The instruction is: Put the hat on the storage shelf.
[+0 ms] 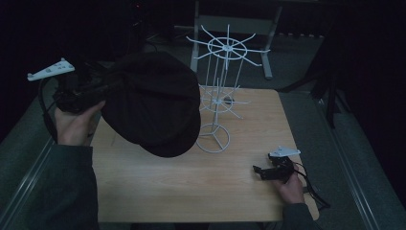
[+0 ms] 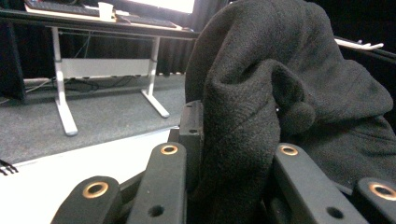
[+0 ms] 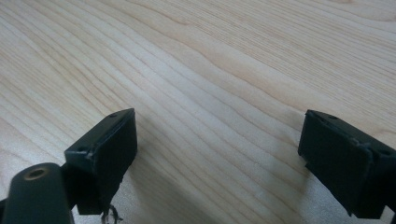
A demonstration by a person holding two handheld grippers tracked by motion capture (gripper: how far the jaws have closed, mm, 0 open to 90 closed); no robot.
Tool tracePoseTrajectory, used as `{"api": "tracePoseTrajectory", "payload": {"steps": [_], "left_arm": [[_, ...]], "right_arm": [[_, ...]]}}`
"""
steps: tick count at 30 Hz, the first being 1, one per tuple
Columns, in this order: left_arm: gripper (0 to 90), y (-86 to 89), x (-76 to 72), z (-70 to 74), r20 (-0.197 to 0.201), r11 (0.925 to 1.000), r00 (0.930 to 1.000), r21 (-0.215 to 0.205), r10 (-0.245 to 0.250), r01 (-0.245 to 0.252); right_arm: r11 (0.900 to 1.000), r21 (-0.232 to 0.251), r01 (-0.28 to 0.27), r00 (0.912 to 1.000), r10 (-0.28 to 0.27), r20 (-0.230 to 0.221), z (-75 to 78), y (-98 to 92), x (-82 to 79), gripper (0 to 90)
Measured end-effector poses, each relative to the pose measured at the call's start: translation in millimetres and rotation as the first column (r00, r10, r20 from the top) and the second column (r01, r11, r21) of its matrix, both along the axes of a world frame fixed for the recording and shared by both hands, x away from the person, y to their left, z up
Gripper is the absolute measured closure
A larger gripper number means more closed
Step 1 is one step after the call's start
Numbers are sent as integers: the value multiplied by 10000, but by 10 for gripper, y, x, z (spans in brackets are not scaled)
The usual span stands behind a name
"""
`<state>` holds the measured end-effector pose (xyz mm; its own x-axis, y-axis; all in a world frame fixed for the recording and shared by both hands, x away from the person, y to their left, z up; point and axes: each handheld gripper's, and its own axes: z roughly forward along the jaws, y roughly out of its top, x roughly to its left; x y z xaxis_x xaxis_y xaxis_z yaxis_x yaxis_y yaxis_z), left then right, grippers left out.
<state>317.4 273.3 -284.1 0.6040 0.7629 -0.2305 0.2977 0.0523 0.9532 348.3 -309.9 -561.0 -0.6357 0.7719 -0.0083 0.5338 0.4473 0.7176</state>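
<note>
No writing is legible on anything. Your left gripper pinches a fold of the black hat between its fingers; the cloth is soft, matte, fuzzy fleece, a rounded floppy shape held above the bench beside the white wire rack. Your right gripper rests low on pale wood grain, fingers spread.

The high view looks forward and down on the wooden table. The left gripper view faces level, close on black cloth; the right gripper view skims that table, near the high view's 4 o'clock.
</note>
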Motion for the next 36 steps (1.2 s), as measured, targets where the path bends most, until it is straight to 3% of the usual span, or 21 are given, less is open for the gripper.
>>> {"api": "tracePoseTrajectory", "payload": {"steps": [36], "left_arm": [[759, -54, -1, 150, 397, 9982, 9978, -249, -531, 541]], "right_arm": [[10000, -6, -14, 10000, 14, 8, 0, -1, 0, 116]]}}
